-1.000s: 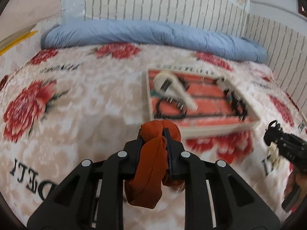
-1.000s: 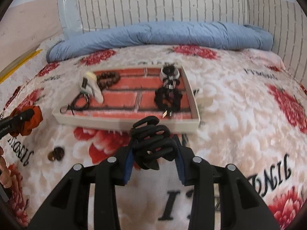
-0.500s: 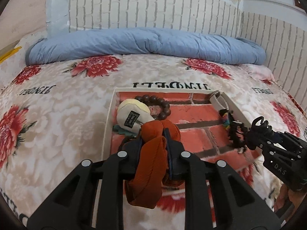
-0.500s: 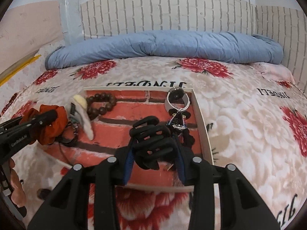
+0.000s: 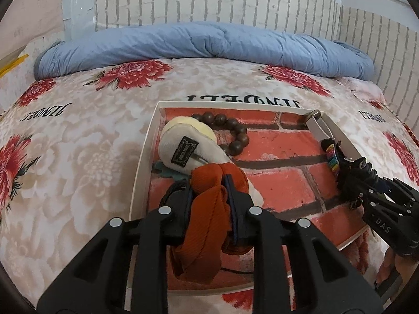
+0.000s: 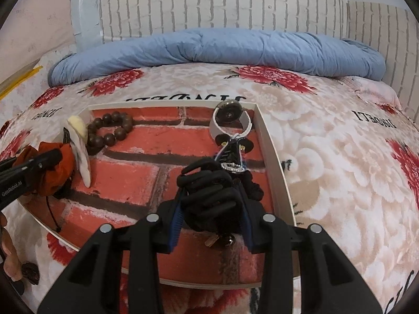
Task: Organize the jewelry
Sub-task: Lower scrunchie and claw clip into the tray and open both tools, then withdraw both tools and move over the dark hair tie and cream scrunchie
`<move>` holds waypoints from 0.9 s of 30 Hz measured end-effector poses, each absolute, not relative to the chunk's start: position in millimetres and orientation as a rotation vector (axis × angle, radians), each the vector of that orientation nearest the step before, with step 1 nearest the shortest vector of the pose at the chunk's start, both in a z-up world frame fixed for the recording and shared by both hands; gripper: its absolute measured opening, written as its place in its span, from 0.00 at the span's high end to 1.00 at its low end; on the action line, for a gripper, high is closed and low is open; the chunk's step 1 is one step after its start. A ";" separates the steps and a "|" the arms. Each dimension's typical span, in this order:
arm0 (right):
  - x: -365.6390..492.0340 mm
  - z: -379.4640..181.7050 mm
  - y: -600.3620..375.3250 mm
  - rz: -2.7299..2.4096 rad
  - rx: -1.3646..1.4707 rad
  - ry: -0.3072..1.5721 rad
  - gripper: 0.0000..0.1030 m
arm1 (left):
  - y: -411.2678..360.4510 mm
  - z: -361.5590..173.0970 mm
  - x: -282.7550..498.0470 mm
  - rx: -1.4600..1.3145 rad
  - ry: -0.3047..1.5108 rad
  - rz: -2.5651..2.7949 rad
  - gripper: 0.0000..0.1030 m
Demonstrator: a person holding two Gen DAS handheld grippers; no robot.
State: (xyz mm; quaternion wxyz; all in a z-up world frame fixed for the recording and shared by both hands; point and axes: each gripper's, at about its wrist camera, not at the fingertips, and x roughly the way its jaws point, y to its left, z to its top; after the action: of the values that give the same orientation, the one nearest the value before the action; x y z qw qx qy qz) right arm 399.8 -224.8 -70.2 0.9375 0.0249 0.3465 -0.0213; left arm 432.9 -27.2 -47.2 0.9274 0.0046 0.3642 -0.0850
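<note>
left tongs opening, scrunchie between | right tongs clenching claw clip | both now over tray (was ahead)

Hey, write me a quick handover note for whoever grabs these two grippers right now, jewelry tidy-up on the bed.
Left hand-held gripper: over the tray's left side, orange scrunchie between its jaws, which are opening.
Right hand-held gripper: over the tray's right side, shut on the black claw clip.
Tray on the floral blanket already holds the bead bracelet, cream pouch, watch and other dark pieces.
Done: both items carried over the tray.
Left: release scrunchie and clip into it; a small dark item lies on the blanket outside the tray's near left corner.
</note>
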 end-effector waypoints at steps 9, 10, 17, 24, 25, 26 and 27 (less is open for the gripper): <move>397.1 -67.7 -227.1 -0.031 0.068 0.688 0.63 | -26.6 -49.0 432.4 0.013 0.741 -0.169 0.61; 396.6 -66.7 -226.8 -0.030 0.070 0.687 0.62 | -26.4 -48.5 431.7 0.013 0.739 -0.168 0.60; 394.1 -60.8 -225.0 -0.023 0.075 0.682 0.44 | -21.1 -44.1 427.2 -0.016 0.741 -0.184 0.51; 374.2 -40.9 -227.9 -0.018 0.097 0.651 0.31 | -15.3 -21.3 400.9 -0.028 0.701 -0.203 0.25; 369.5 -36.4 -229.0 -0.021 0.095 0.643 0.29 | -14.3 -16.7 395.6 -0.024 0.693 -0.200 0.20; 363.8 -31.2 -230.1 -0.025 0.092 0.635 0.25 | -13.0 -10.9 388.4 -0.018 0.684 -0.195 0.15; 357.6 -26.1 -232.2 -0.030 0.093 0.629 0.23 | -12.3 -7.2 384.1 -0.013 0.680 -0.194 0.12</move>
State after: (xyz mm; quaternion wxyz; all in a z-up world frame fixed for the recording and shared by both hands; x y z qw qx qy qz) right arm 357.6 -232.2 -26.1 0.9497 0.0456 0.3093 -0.0150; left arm 384.1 -12.3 -7.2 0.9380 -0.0065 0.3331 -0.0952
